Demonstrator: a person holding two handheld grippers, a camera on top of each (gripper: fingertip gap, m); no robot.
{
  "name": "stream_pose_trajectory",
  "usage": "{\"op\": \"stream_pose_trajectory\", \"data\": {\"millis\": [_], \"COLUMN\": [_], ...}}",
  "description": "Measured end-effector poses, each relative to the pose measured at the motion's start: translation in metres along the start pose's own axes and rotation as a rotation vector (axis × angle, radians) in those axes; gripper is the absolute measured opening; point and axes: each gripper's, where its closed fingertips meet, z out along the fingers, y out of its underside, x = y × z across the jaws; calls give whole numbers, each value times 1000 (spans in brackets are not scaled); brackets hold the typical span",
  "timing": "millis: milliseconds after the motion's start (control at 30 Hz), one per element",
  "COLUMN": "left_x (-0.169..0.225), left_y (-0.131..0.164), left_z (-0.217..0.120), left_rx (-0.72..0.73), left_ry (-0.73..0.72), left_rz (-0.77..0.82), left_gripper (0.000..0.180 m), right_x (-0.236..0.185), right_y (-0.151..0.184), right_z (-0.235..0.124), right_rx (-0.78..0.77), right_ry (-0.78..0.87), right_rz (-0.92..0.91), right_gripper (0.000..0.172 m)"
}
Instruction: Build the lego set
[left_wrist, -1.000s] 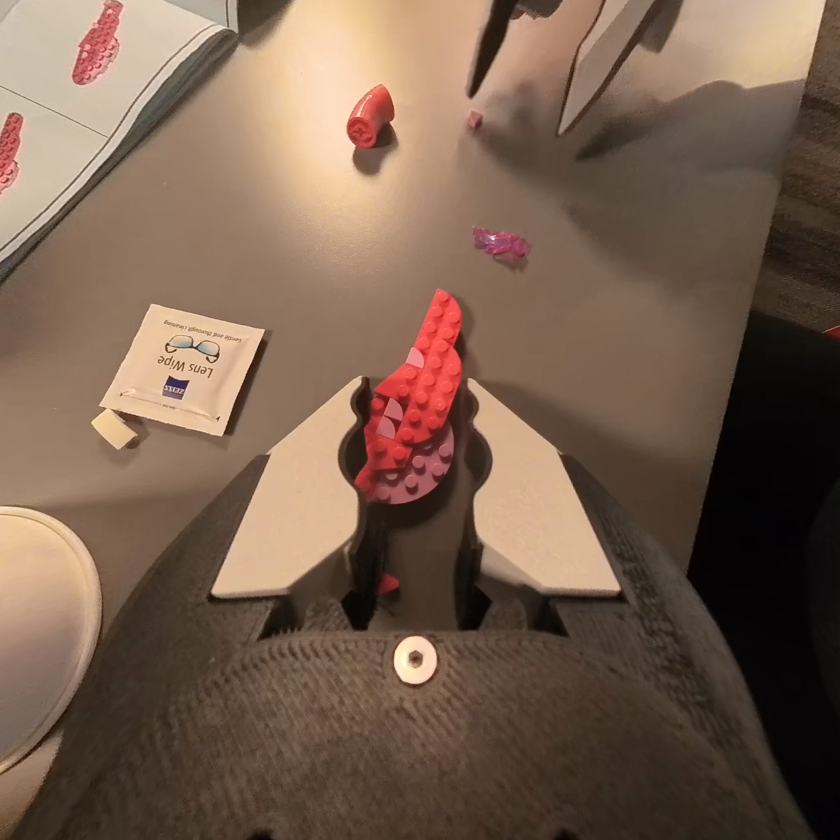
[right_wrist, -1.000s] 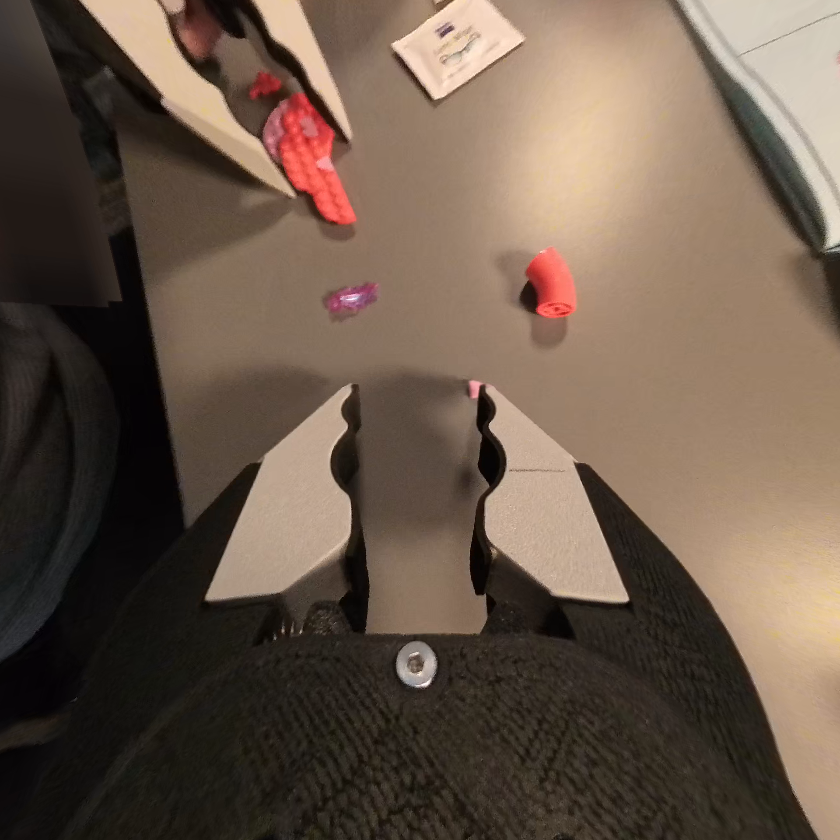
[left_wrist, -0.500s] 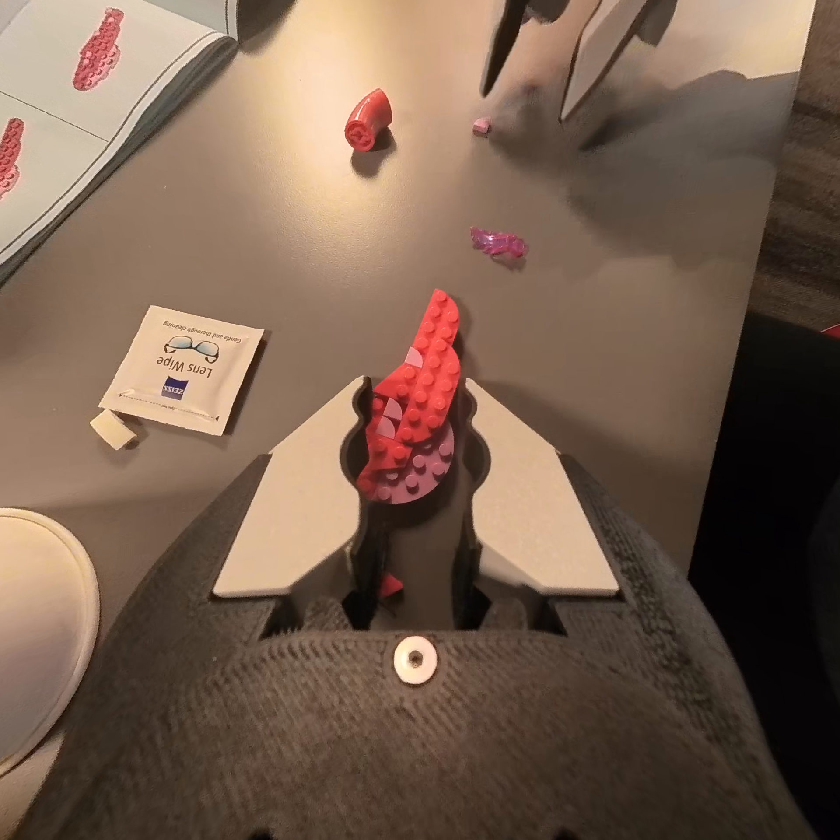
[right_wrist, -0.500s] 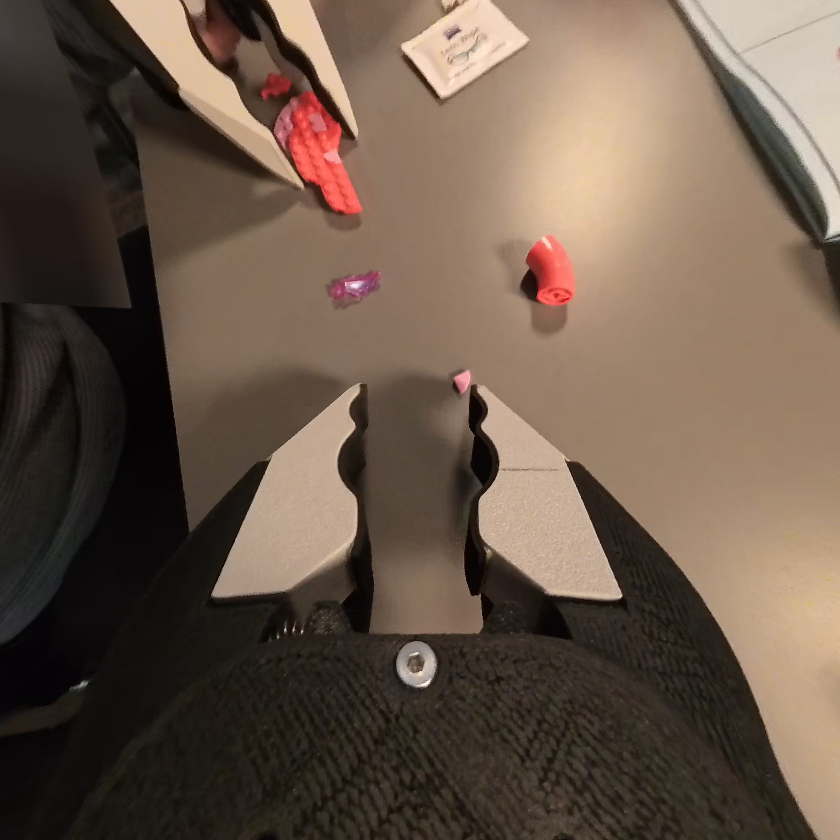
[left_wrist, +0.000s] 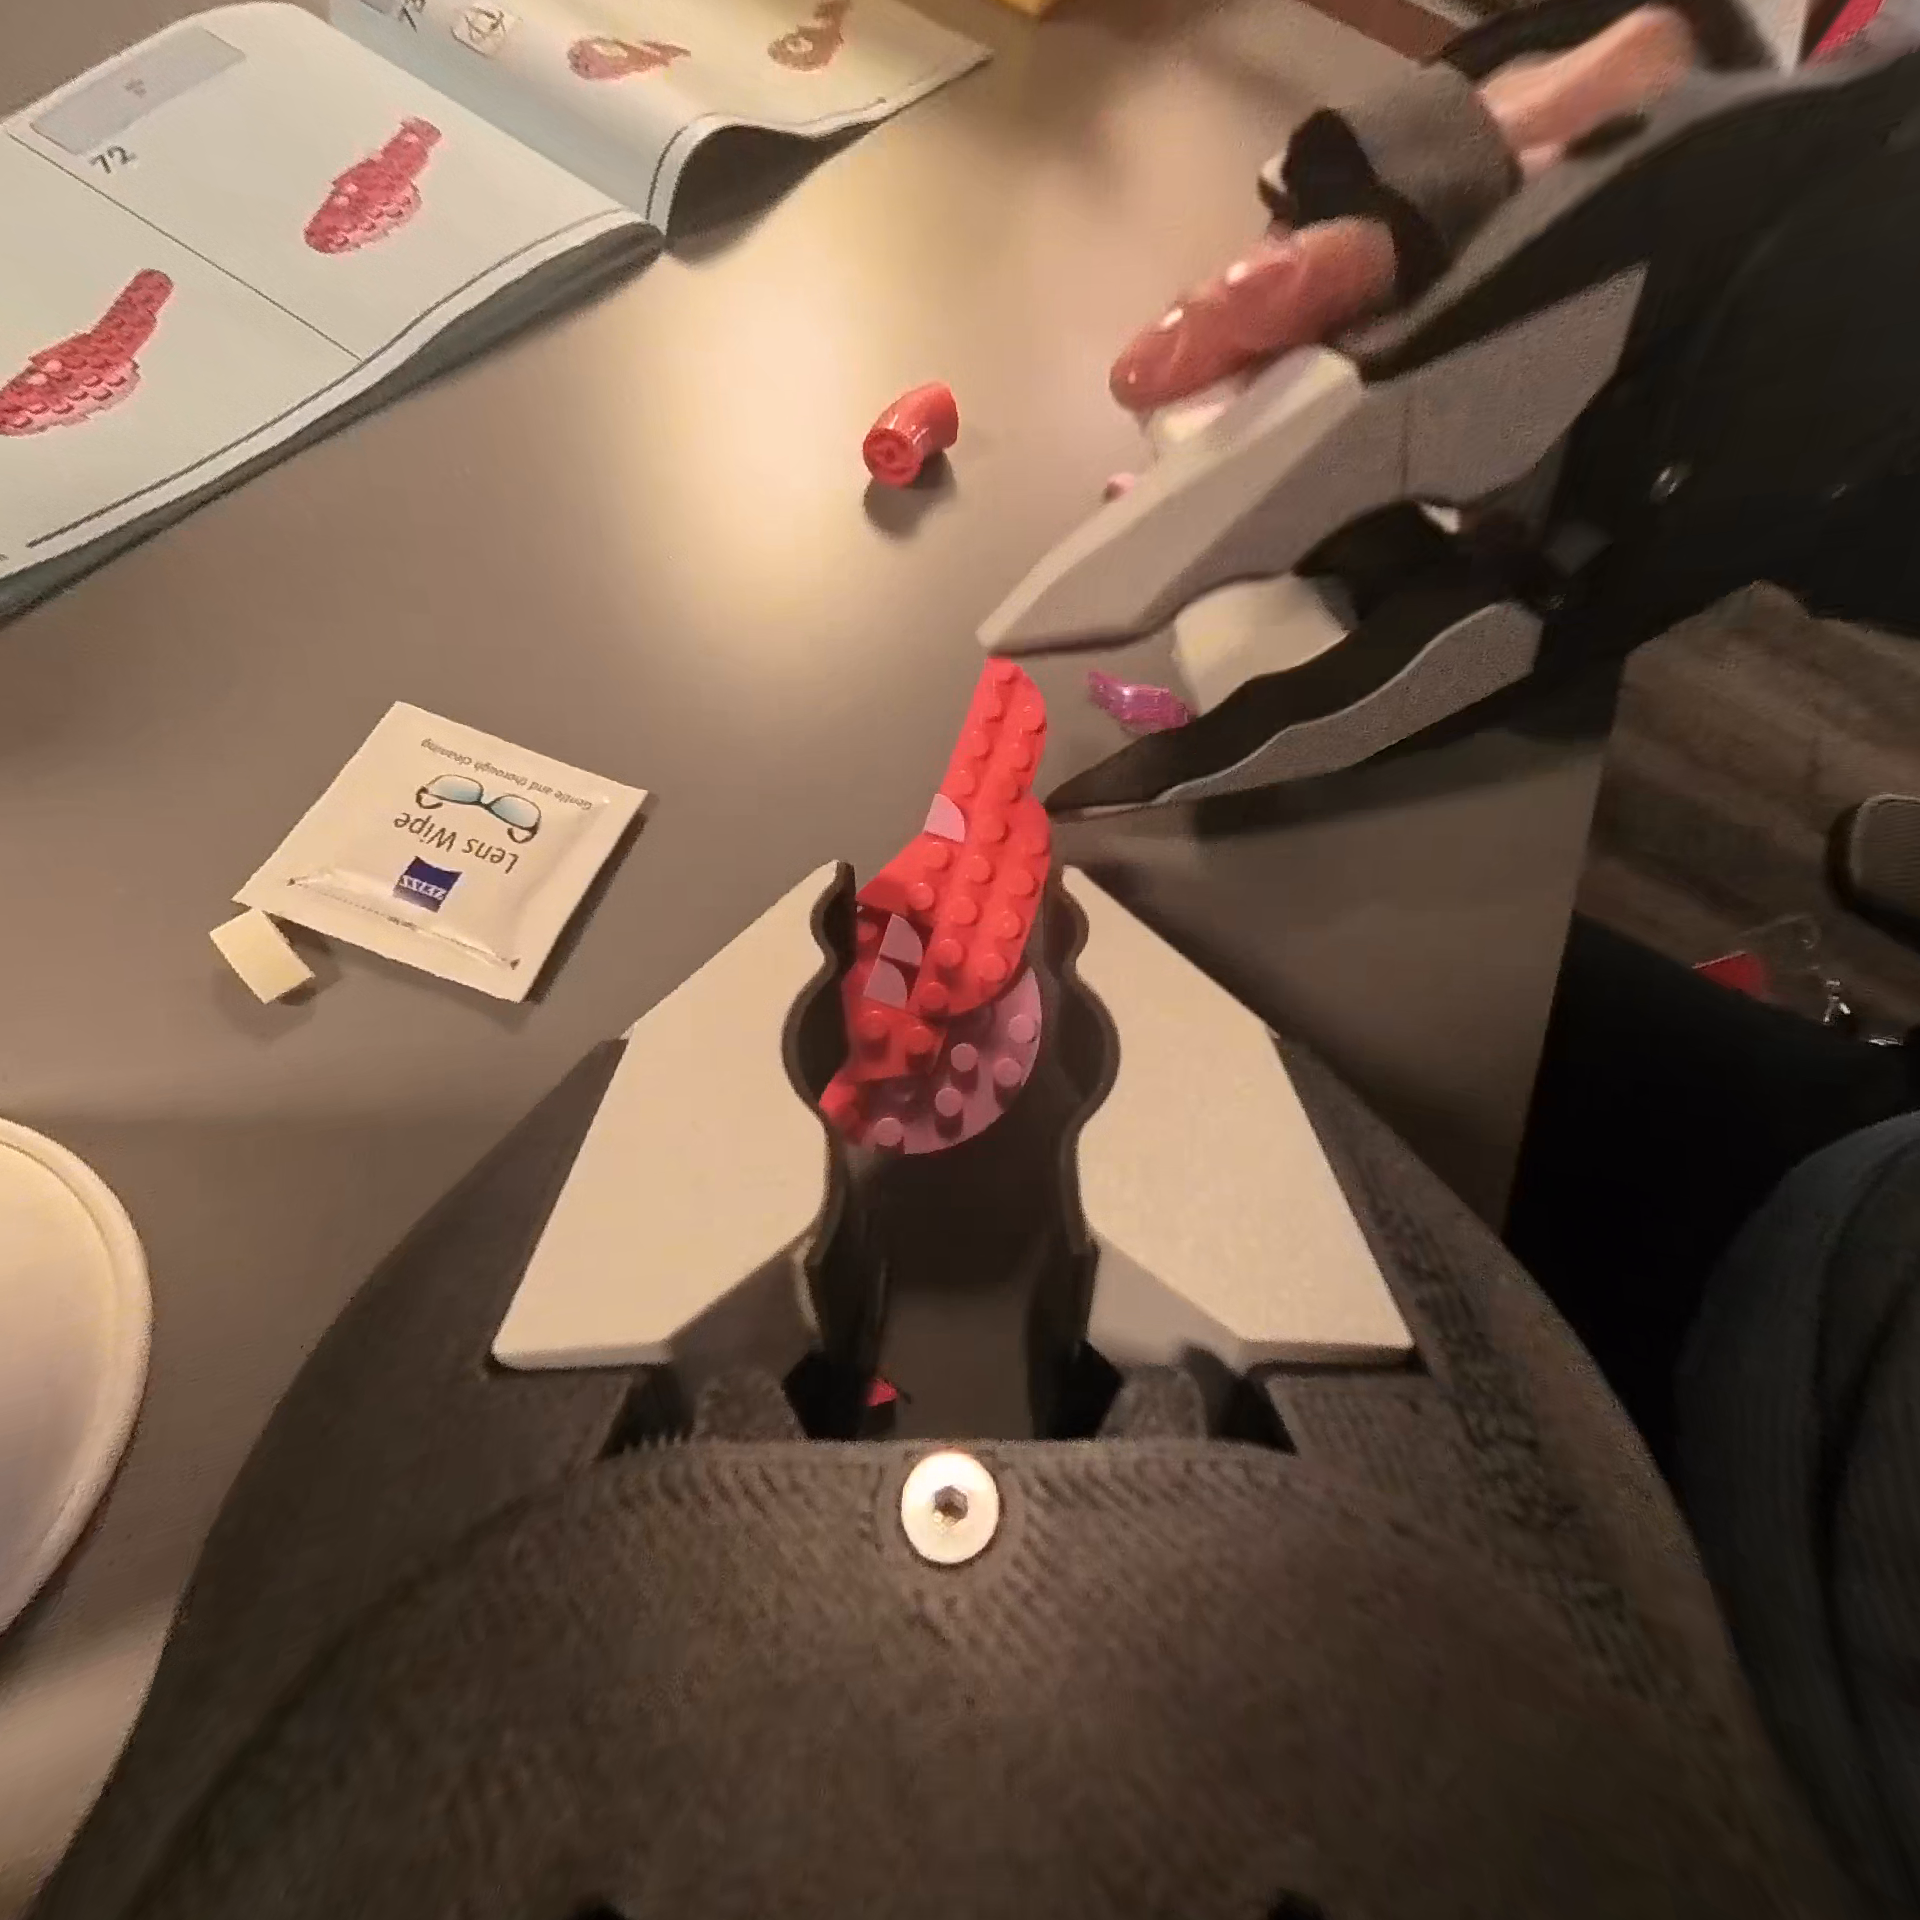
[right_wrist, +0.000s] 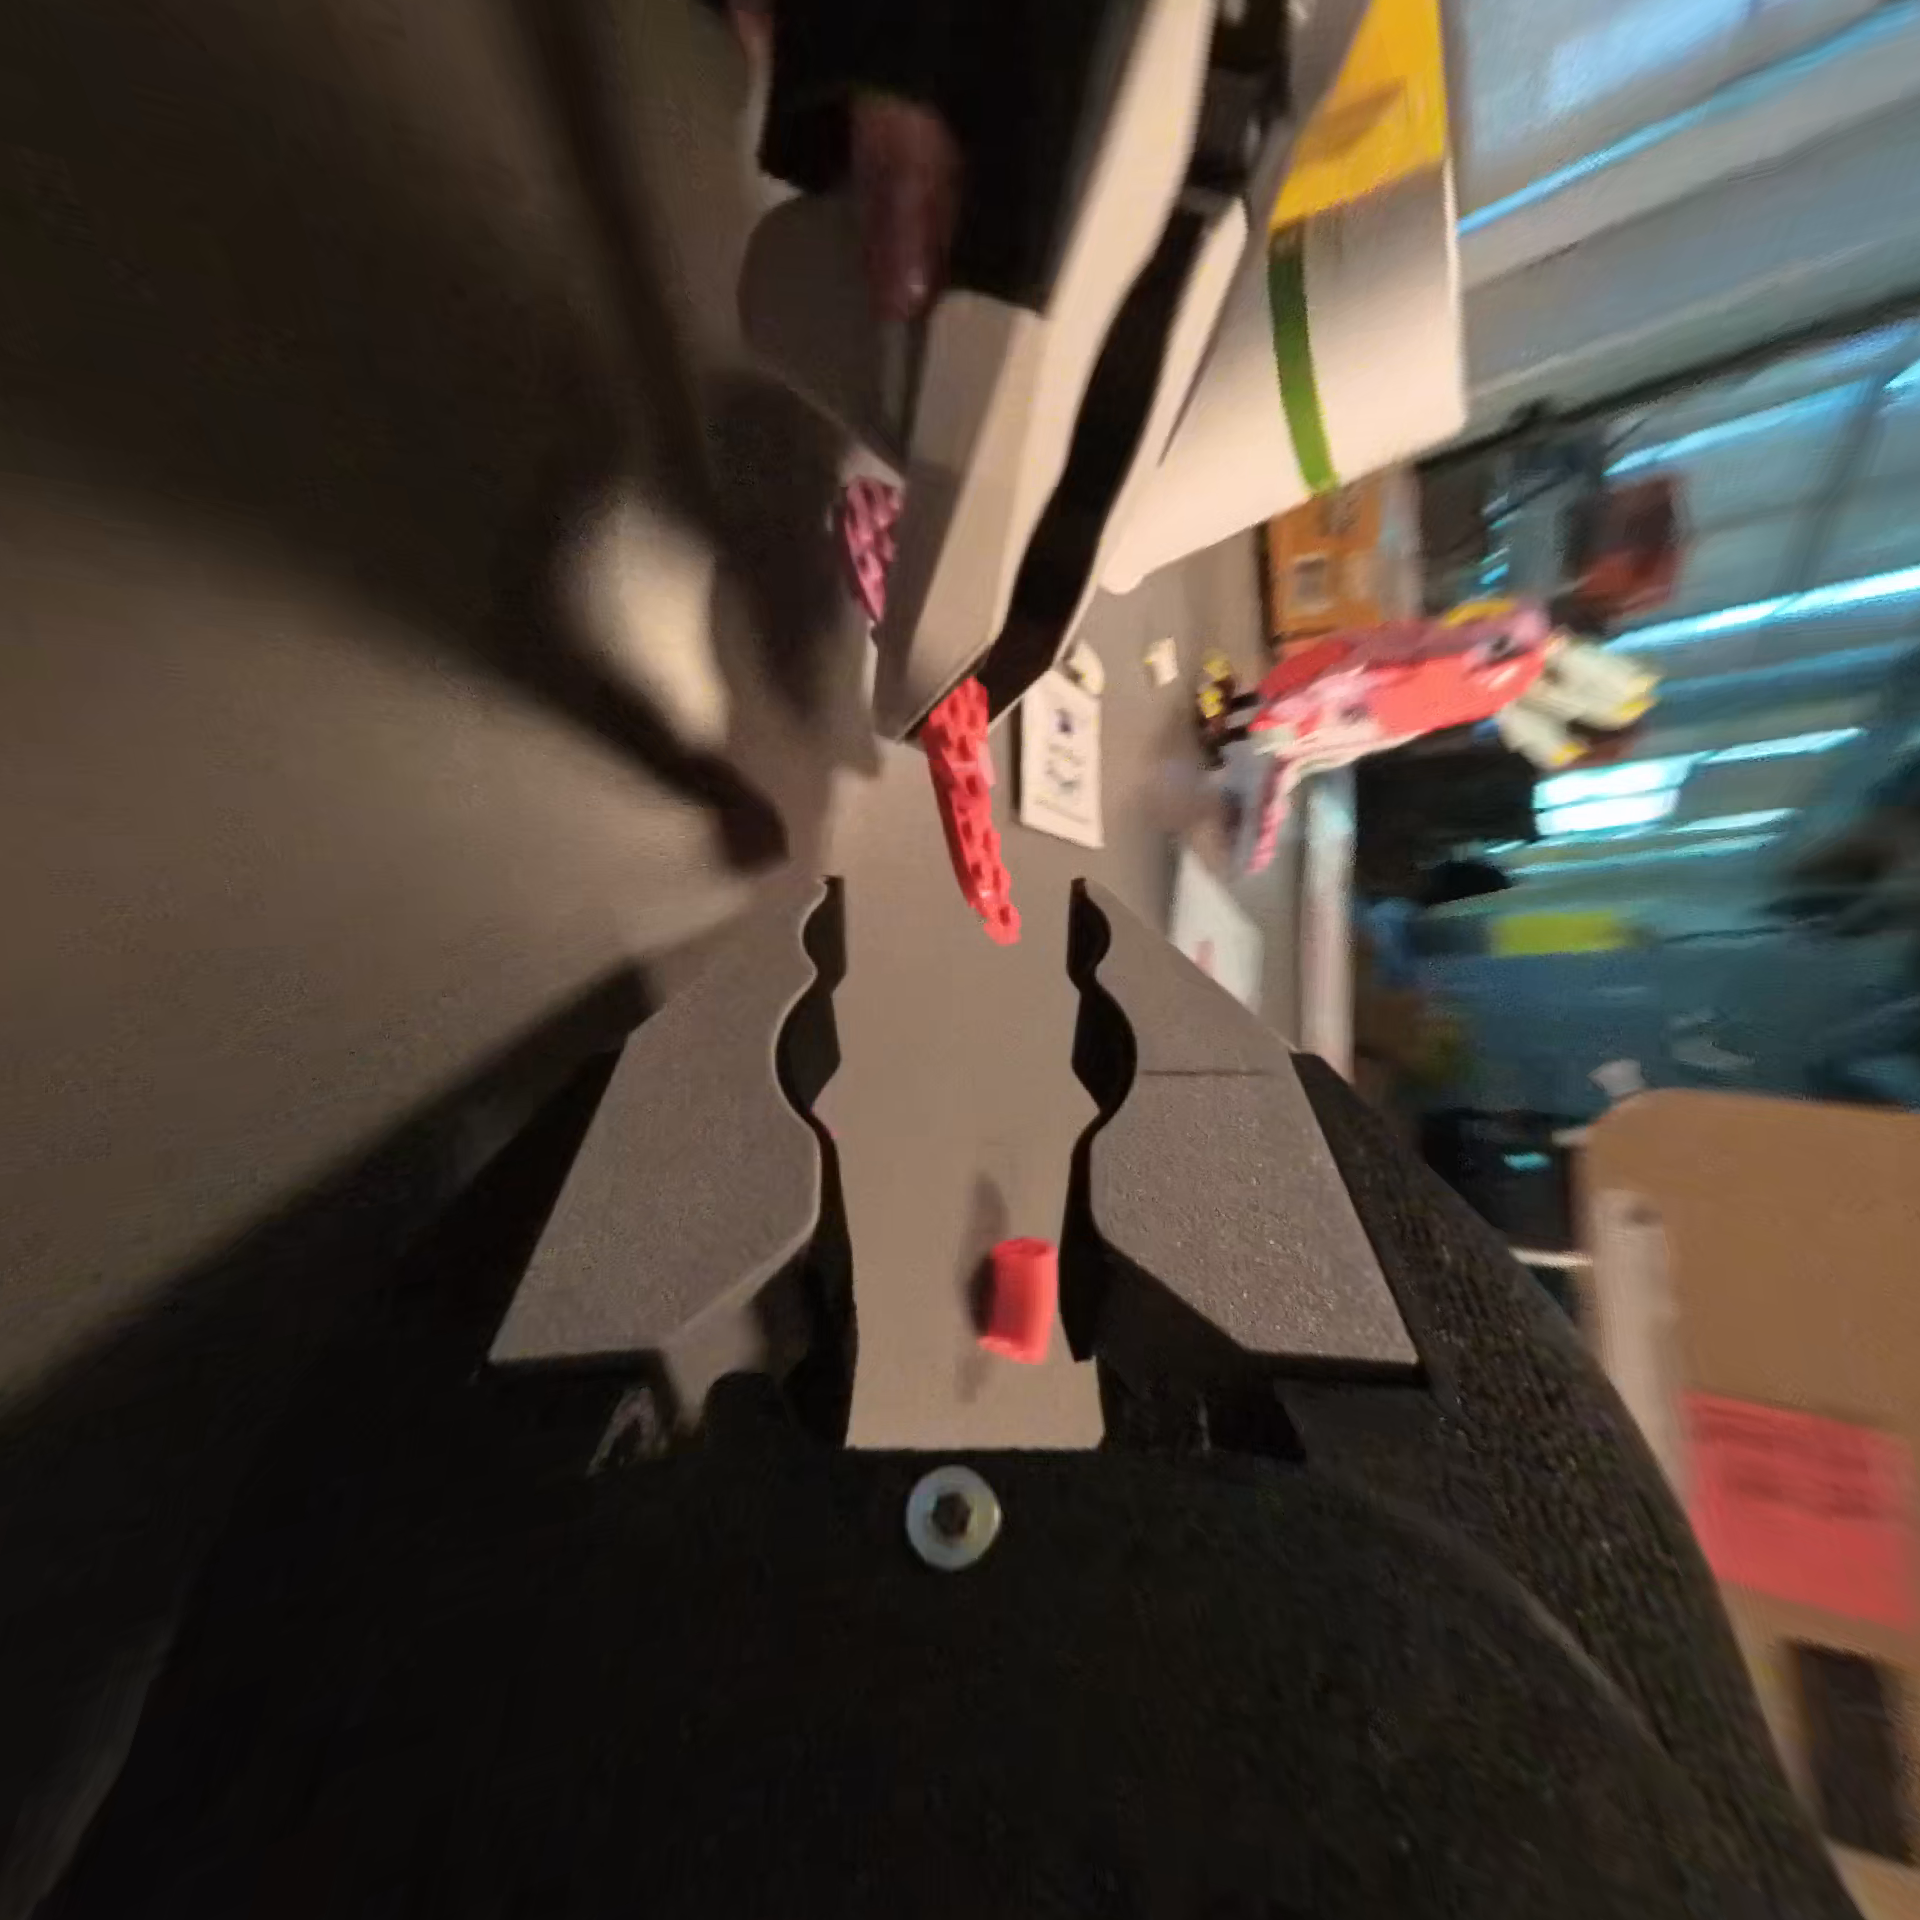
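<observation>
My left gripper (left_wrist: 951, 894) is shut on a red and pink studded brick assembly (left_wrist: 977, 914), which sticks out forward past its fingertips and is raised off the grey table (left_wrist: 623, 582). My right gripper (right_wrist: 956, 894) is open and holds nothing. It is turned on its side, with its two fingertips on either side of the assembly's far red tip (right_wrist: 987, 883) and not touching it. It also shows in the left wrist view (left_wrist: 1018, 722), coming in from the right with a person's fingers (left_wrist: 1247, 312) on it.
A red curved piece (left_wrist: 909, 447) lies farther back on the table. A clear purple piece (left_wrist: 1138, 701) lies under the right gripper. A white wipe packet (left_wrist: 447, 852), an open instruction booklet (left_wrist: 312, 208) and a white round object (left_wrist: 52, 1351) lie to the left. My left and right fingertips are right by each other. From the left gripper's tips to the white wipe packet (left_wrist: 447, 852) is close to 8 cm. My right wrist view (right_wrist: 1063, 750) looks at it from another angle.
My right gripper swung from the small pink piece at the far side over to the left gripper, rolled sideways, with its jaws a little narrower. My left gripper kept its hold and raised the assembly.
</observation>
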Motion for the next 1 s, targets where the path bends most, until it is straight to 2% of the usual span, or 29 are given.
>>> {"op": "stream_pose_trajectory", "data": {"millis": [100,200,233,300,333,367,567,667,700,767,900,1000], "left_x": [0,2,-1,-11,-16,-19,-20,-19,-15,-14,-13,-20], "left_y": [-1,-7,-12,-22,-26,-29,-42,-57,-59,-59,-61,-61], "left_z": [0,-1,-2,-4,-6,-6,4,7,10,17,23,19], "left_rx": [14,57,84,139,151,157,84,111,125,124,137,139], "left_ry": [11,11,-23,-169,-255,-334,-734,-900,-906,-887,-858,-867], "left_rz": [-3,8,41,213,334,462,1161,1408,1451,1484,1482,1446], "left_gripper": [35,35,36,68,78,79,46,21,14,14,11,11], "right_x": [-1,10,13,19,23,26,37,40,41,40,38,45], "right_y": [-2,2,3,6,8,10,20,27,31,37,44,82], "right_z": [10,15,14,13,11,9,-3,-8,-9,-11,-19,-34], "right_rx": [-14,-50,-54,-54,-46,-44,-13,-15,-20,-20,23,-47], "right_ry": [47,148,170,203,224,243,317,342,341,327,270,209], "right_rz": [-154,-273,-276,-227,-207,-194,-175,-188,-184,-167,-87,95], "right_gripper": [30,3,3,2,2,2,2,2,2,2,6,19]}}
